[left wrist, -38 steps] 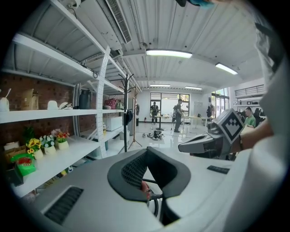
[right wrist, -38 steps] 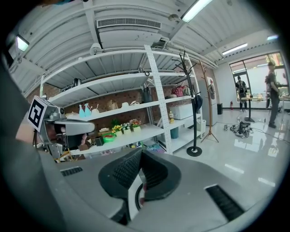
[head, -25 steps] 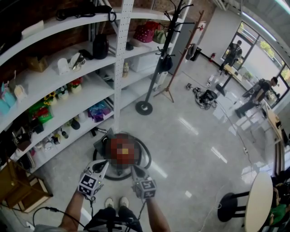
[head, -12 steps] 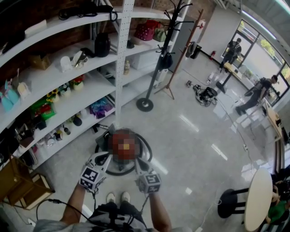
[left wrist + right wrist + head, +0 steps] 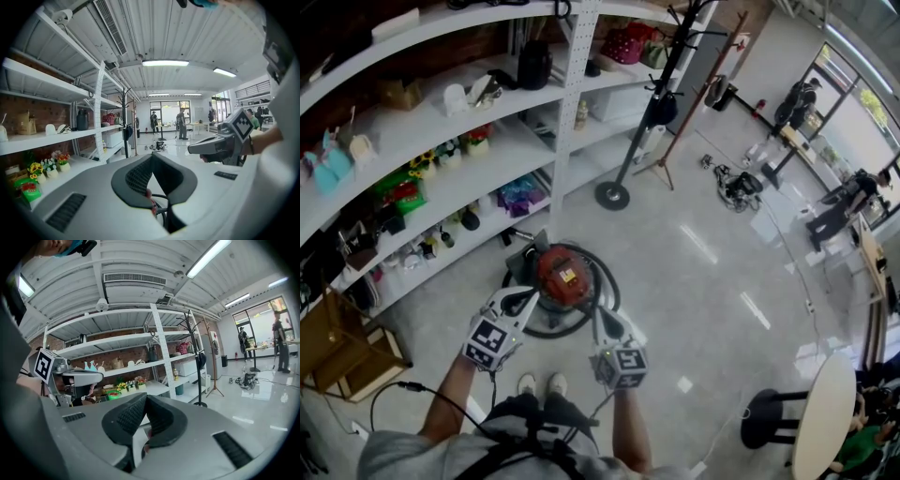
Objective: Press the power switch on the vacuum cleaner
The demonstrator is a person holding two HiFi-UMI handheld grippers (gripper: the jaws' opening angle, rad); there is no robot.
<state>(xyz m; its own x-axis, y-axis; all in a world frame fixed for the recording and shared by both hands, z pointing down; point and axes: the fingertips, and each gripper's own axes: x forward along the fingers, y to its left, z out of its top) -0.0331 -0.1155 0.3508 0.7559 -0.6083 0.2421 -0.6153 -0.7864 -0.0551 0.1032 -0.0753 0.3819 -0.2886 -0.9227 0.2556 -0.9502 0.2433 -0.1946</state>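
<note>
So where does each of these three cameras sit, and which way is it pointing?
Head view: on the person's head, facing steeply down at the vacuum; arms, shoes, left gripper and right gripper show.
Left gripper view: on the left gripper, facing along its shut jaws towards the windows; right gripper shows.
Right gripper view: on the right gripper, facing the shelves past its shut jaws; left gripper shows.
Both gripper views share shelves and coat stand.

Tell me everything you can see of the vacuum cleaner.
The vacuum cleaner is a round canister with a red top bearing a small pale label. A black hose loops around it on the grey floor, near the white shelves. The left gripper and right gripper hang over its near edge; contact cannot be told.
</note>
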